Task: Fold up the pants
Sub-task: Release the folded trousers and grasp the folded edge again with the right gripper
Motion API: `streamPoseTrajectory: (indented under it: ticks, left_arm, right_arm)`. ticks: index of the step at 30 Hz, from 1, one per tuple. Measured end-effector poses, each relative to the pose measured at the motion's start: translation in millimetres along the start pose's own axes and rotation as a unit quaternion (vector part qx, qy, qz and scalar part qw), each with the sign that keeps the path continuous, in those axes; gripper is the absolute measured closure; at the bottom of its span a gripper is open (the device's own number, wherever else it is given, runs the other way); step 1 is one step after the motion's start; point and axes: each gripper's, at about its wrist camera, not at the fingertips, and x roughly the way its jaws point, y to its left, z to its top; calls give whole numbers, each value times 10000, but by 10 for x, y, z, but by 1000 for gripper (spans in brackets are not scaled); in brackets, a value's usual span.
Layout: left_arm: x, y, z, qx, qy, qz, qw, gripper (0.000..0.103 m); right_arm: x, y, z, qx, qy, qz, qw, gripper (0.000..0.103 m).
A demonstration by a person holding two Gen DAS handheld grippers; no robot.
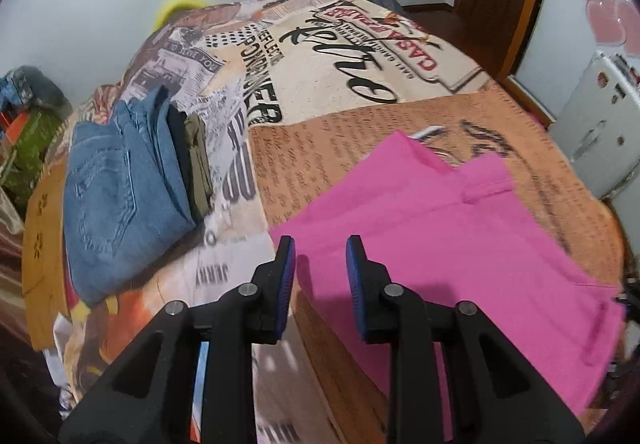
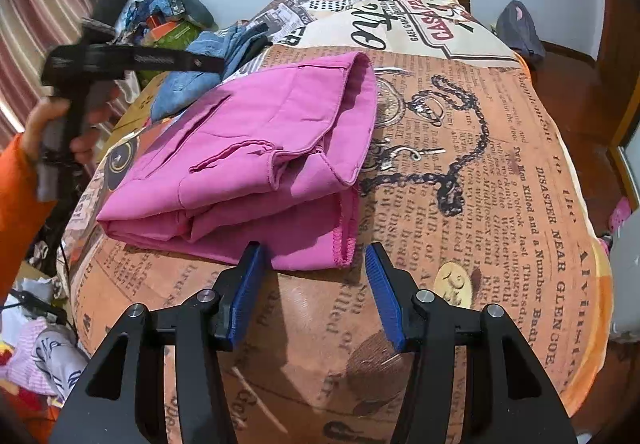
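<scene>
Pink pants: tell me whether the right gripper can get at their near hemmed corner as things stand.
Probably yes. The right gripper is open with the pink pants lying folded just ahead on the bedspread, the hemmed corner between its fingertips' line, nothing in between.

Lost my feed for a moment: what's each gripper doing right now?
Left gripper: open, holding nothing, above the pink pants.
Right gripper: open, holding nothing, at the pants' near edge.

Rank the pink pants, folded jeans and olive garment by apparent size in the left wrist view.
1. pink pants, though nearer the camera
2. folded jeans
3. olive garment, mostly hidden beside the jeans
</scene>
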Motion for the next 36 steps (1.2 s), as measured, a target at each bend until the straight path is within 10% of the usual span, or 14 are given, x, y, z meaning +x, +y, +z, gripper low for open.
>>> streamPoseTrajectory:
  ticks: [7, 29, 36]
  left_arm:
    - [413, 218, -129, -77, 266, -161, 9995, 59]
    - [69, 562, -659, -699, 136, -348, 9969, 60]
    - [-116, 746, -561, -819, -203, -277, 9961, 80]
  right_arm:
    - [121, -135, 148, -69, 160, -65, 9998, 54]
    - [1238, -799, 1301, -702, 475, -696, 9940, 54]
    - [1133, -885, 1432, -602, 273, -954, 9932, 54]
